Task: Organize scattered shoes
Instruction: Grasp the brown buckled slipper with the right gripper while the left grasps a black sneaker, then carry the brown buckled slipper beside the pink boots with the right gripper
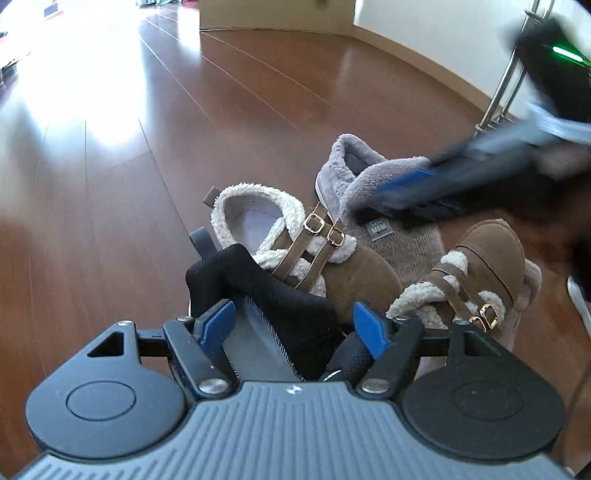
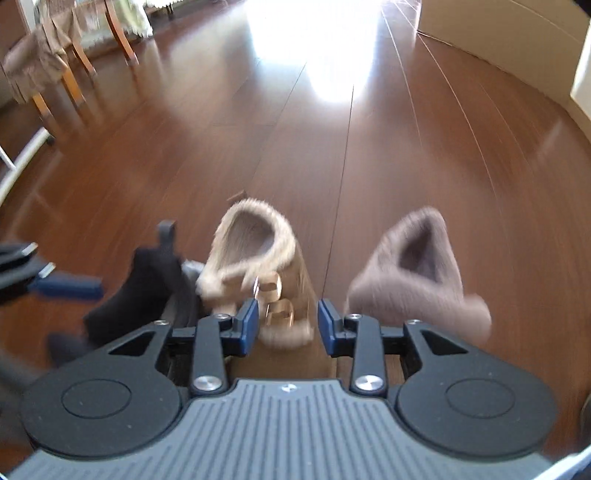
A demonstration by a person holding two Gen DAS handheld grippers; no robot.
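Observation:
Several shoes lie bunched on the wood floor. In the left wrist view my left gripper (image 1: 293,317) is open over a black knit shoe (image 1: 266,291). Beyond it lie a brown fleece-lined shoe with gold buckles (image 1: 314,251), its mate (image 1: 476,280) at the right, and a grey plush slipper (image 1: 369,184). My right gripper (image 1: 402,188) reaches in blurred over the grey slipper. In the blurred right wrist view my right gripper (image 2: 286,319) is open and empty above the brown buckled shoe (image 2: 255,266); the grey slipper (image 2: 417,273) lies right and the black shoe (image 2: 144,291) left.
A metal rack (image 1: 509,77) stands at the right by a pale wall (image 1: 436,33). Wooden chairs (image 2: 55,62) stand far left in the right wrist view. Bright glare (image 2: 325,48) covers part of the floor. My left gripper's blue fingers (image 2: 66,286) show at the left.

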